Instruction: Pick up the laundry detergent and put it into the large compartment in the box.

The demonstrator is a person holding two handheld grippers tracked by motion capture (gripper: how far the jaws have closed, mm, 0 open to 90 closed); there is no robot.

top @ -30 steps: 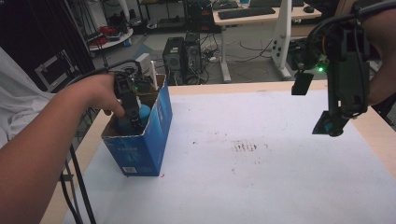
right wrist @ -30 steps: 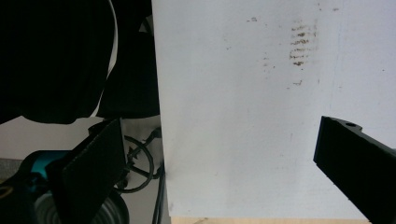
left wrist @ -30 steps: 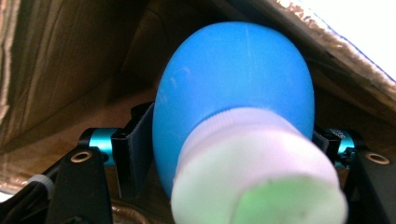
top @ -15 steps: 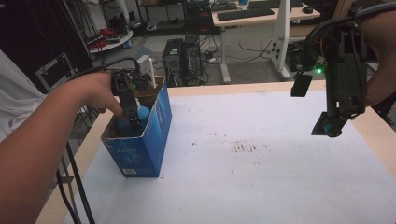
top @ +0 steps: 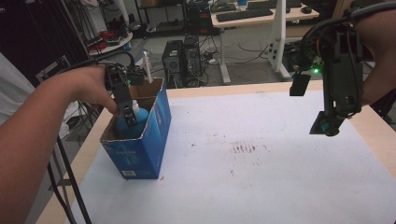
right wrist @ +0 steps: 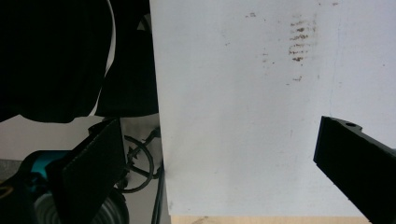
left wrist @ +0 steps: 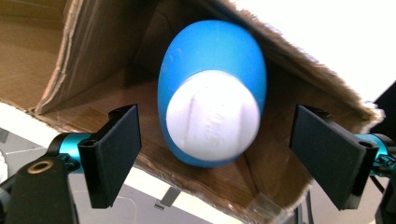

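Note:
A blue bottle [top: 135, 123] with a white cap stands inside an open blue cardboard box [top: 152, 140] at the table's left edge. My left gripper [top: 127, 113] points down into the box just above the bottle. In the left gripper view the bottle's cap [left wrist: 212, 119] sits between the two jaws of the left gripper [left wrist: 223, 156] with a clear gap on each side. The jaws have just been opening and do not touch the bottle. My right gripper [top: 329, 125] hangs open over the table's right side, and in its own view the right gripper [right wrist: 224, 172] holds nothing.
A white table top [top: 261, 186] carries a brown smudge [top: 243, 148] near its middle, also seen as a smudge [right wrist: 301, 39] in the right gripper view. The box's brown inner walls [left wrist: 93, 46] close in around the bottle. Desks and computer towers [top: 183, 58] stand behind the table.
The left gripper has risen a little from the box and its jaws have spread, letting go of the blue bottle. The right gripper has stayed where it was.

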